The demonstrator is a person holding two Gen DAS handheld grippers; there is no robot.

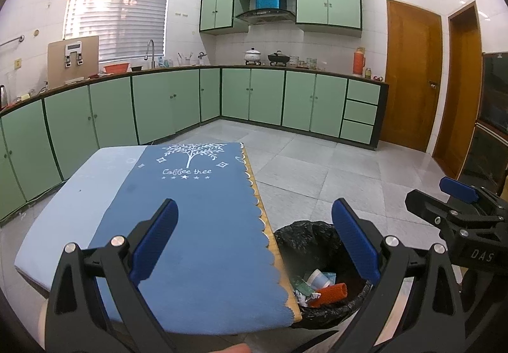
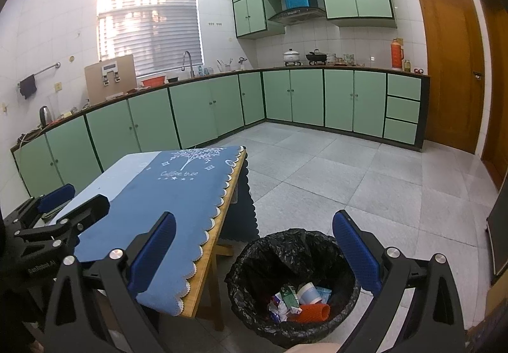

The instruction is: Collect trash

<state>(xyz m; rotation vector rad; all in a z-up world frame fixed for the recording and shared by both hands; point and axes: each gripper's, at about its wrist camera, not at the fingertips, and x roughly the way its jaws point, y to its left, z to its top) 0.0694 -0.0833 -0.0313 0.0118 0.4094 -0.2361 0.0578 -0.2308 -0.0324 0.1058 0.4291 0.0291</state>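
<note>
A black-lined trash bin [image 2: 250, 270] stands on the floor beside the table; it also shows in the left wrist view [image 1: 292, 238]. Inside lie an orange mesh roll [image 2: 312, 312], a white and blue cup [image 2: 309, 293], a green carton [image 2: 290, 295] and crumpled wrappers [image 2: 279, 308]. My right gripper [image 2: 254, 254] is open and empty above the bin. My left gripper [image 1: 254, 241] is open and empty over the table's blue cloth [image 1: 190, 213], near its right edge. Each gripper shows in the other's view, the right one [image 1: 460, 191] and the left one [image 2: 66, 200].
The wooden table [image 2: 222, 213] carries a blue "Coffee tree" cloth. Green kitchen cabinets [image 2: 197, 111] run along the back and left walls. Wooden doors [image 2: 451, 67] stand at the right. Grey tiled floor [image 2: 365, 181] lies beyond the bin.
</note>
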